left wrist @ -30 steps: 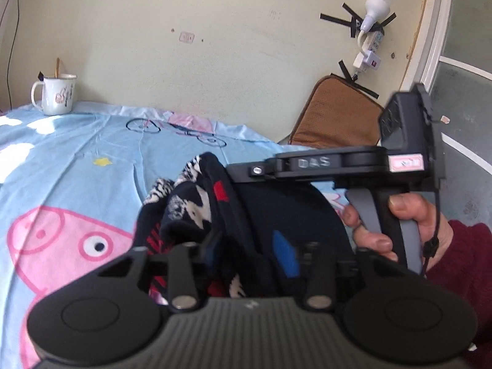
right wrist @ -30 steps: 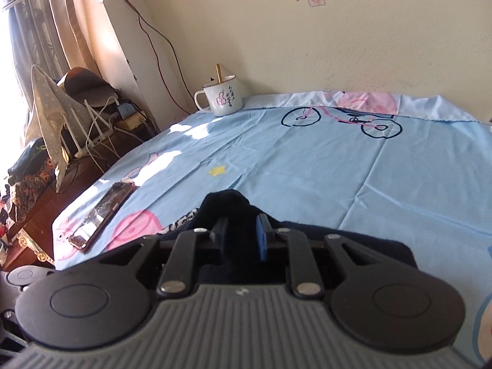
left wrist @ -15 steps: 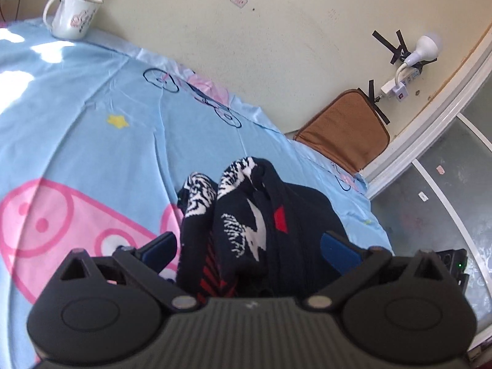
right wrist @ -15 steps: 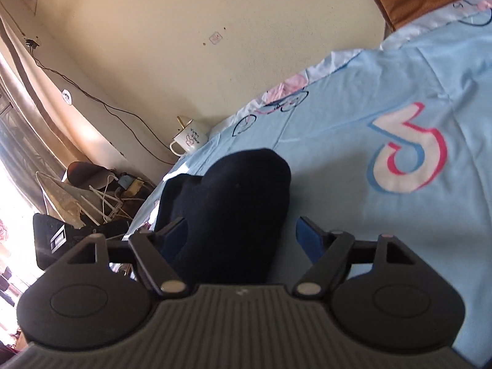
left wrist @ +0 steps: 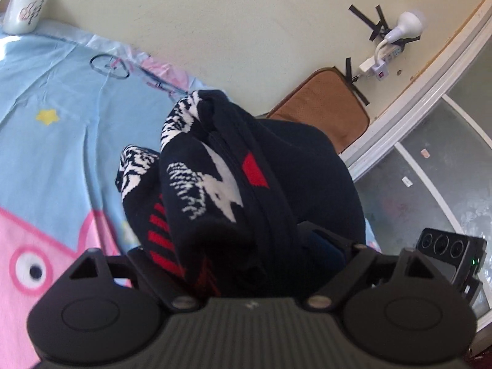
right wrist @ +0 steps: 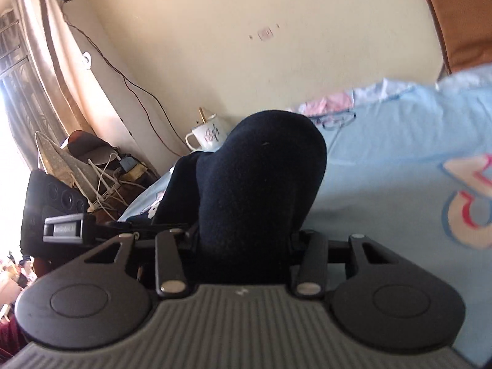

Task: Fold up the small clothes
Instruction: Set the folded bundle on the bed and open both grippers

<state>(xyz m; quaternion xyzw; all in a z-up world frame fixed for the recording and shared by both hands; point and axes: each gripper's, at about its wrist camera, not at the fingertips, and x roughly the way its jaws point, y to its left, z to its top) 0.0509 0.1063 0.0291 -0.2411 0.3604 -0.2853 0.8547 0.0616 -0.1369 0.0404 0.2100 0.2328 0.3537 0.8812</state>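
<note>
The left gripper has its jaws wide and closing, with the bunched navy garment heaped between them; its fingertips are buried in the cloth, so I cannot tell whether they press it. The right gripper is about half open and closing around a plain navy fold of the same garment, its pads hidden too. The garment lies on the blue cartoon sheet. A mug stands at the sheet's far edge by the wall; a brown cushion leans there.
</note>
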